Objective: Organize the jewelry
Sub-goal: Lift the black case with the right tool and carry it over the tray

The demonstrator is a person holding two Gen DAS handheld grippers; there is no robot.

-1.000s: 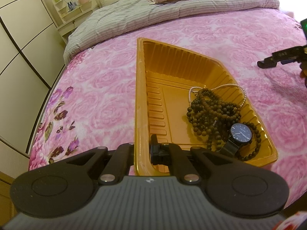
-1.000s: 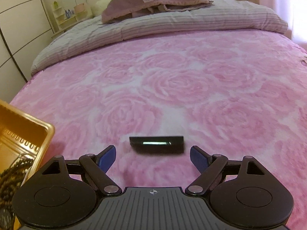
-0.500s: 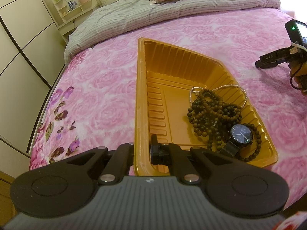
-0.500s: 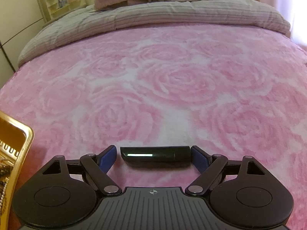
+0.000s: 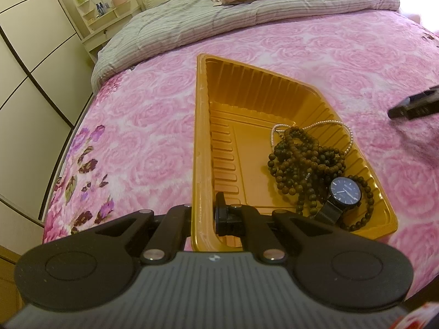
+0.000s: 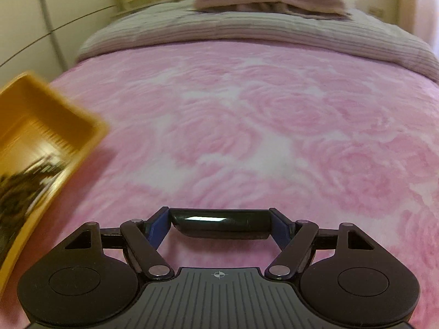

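Bangle (image 6: 219, 224), glossy and dark, pinched endwise by the right gripper (image 6: 219, 226), could slip onto the bed (image 6: 260, 126) before reaching the gold tray (image 5: 201, 142) the left gripper (image 5: 204, 216) clamps.

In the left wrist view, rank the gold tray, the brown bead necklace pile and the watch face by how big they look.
1. gold tray
2. brown bead necklace pile
3. watch face
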